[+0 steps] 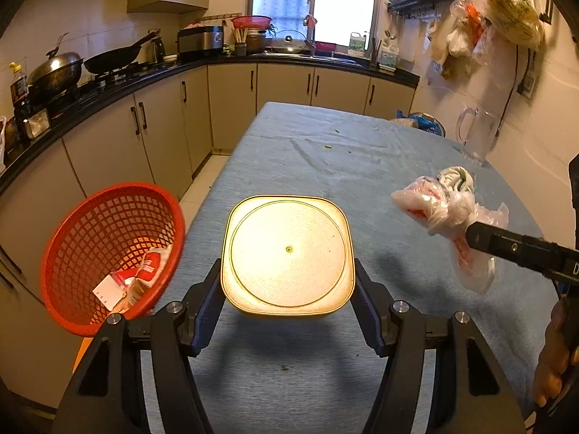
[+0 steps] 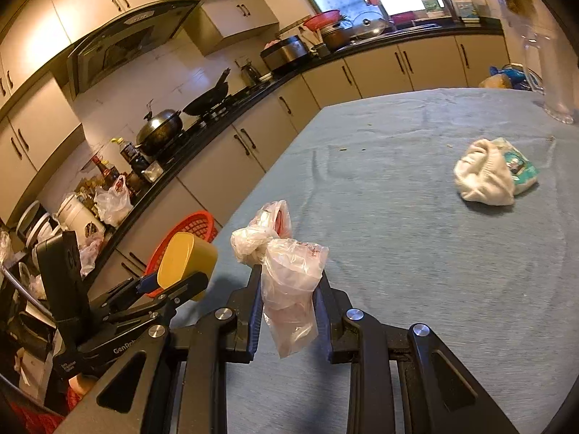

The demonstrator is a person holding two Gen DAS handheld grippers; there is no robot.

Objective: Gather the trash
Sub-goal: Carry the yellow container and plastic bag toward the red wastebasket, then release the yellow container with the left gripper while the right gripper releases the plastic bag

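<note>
My left gripper (image 1: 288,275) is shut on a yellow square container (image 1: 287,249), pads pressing its two sides, its bottom facing the camera above the blue table (image 1: 325,152). The right wrist view shows the same container (image 2: 184,260) in front of the red basket (image 2: 195,222). My right gripper (image 2: 289,278) is shut on a crumpled clear-and-pink plastic bag (image 2: 286,253), held off the table; the bag (image 1: 441,209) appears at the right of the left wrist view. The red mesh basket (image 1: 94,231) sits left of the table edge, with wrappers and a small white box inside.
A white crumpled wad (image 2: 485,177) with a teal packet (image 2: 517,166) lies far right on the table. A clear glass pitcher (image 1: 476,133) stands by the right wall. Dark counter (image 1: 119,83) with pans runs along the left. A hand (image 1: 553,354) grips the right tool.
</note>
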